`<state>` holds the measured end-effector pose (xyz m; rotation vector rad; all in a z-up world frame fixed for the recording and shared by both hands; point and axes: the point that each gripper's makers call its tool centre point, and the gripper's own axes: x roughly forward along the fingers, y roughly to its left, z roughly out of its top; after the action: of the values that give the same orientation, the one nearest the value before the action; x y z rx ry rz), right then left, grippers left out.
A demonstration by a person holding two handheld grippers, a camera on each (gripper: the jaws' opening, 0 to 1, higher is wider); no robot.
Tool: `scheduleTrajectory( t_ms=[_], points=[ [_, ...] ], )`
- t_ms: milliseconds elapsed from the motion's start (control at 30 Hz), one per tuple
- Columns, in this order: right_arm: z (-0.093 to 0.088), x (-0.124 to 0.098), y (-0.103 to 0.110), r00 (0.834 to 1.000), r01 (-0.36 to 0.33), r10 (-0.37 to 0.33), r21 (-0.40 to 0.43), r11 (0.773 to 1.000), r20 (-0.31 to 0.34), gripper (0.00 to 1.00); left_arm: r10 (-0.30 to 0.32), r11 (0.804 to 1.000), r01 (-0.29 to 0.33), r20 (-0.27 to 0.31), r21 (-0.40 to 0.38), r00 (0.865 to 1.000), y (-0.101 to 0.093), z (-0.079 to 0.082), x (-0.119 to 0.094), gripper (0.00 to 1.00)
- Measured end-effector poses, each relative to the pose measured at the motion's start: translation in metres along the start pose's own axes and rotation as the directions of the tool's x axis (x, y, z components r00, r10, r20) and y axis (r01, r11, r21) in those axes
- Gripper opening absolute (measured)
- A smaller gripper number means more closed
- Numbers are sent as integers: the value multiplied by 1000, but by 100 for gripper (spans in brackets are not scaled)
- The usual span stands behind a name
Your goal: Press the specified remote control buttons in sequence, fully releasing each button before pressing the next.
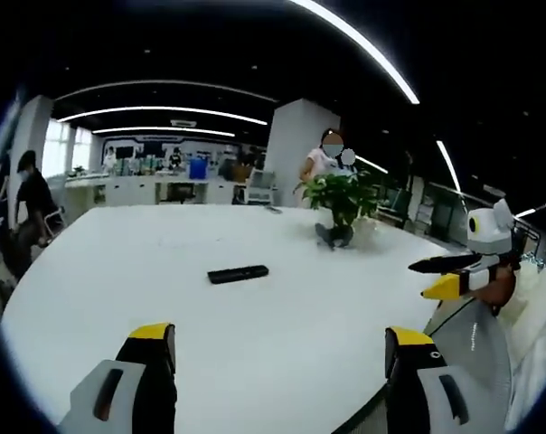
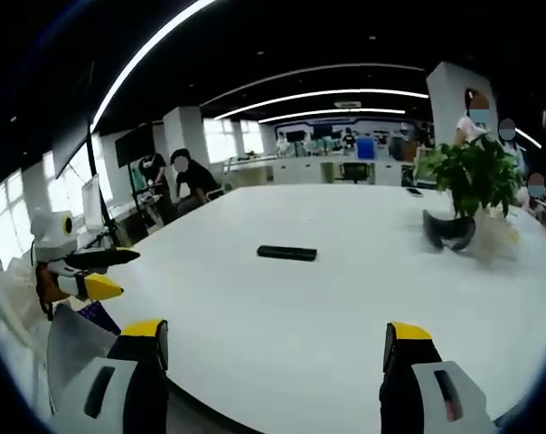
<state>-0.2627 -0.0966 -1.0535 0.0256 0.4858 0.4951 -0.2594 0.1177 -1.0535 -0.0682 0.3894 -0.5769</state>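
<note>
I am holding both tongs spread and empty over the near edge of the white counter [image 1: 119, 271] — the left tongs [image 1: 277, 348] and the right tongs [image 2: 273, 348] are each hovering well short of the remote [image 1: 238, 273]. The remote is lying flat near the middle of the counter, well apart from the potted plant [image 1: 343, 203] farther back. From this far I am not making out any buttons, so I am risking a press on the wrong one, or two at once with a wide tip. A light remote on a smooth top may also be sliding or tipping under a slanted push — better to come straight down.
</note>
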Motion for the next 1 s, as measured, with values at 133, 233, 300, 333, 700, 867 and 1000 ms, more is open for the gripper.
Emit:
scheduleTrajectory(
  t_ms=[133,233,300,333,700,867,1000],
  points=[
    [0,0,-1,1000,-5,5,3,1000,-2,99,9,1000,-9,-5,22,1000,1,1,1,100],
    [1,0,-3,1000,-4,4,6,1000,-2,99,11,1000,-11,-2,15,1000,1,3,2,100],
    [1,0,-4,1000,-4,4,8,1000,-4,99,12,1000,-12,-5,15,1000,1,3,3,100],
    [1,1,-4,1000,-4,4,9,1000,-4,99,13,1000,-13,-6,17,1000,1,3,4,100],
    [8,3,-12,1000,-4,4,1,1000,2,99,10,999,-9,-15,36,1000,-2,5,11,100],
    [6,2,-15,1000,0,0,3,1000,-3,99,13,999,-12,-18,41,1000,-1,5,12,100],
    [7,1,-15,1000,-1,1,0,1000,-3,99,9,999,-9,-19,34,1000,-1,5,12,100]
  ],
)
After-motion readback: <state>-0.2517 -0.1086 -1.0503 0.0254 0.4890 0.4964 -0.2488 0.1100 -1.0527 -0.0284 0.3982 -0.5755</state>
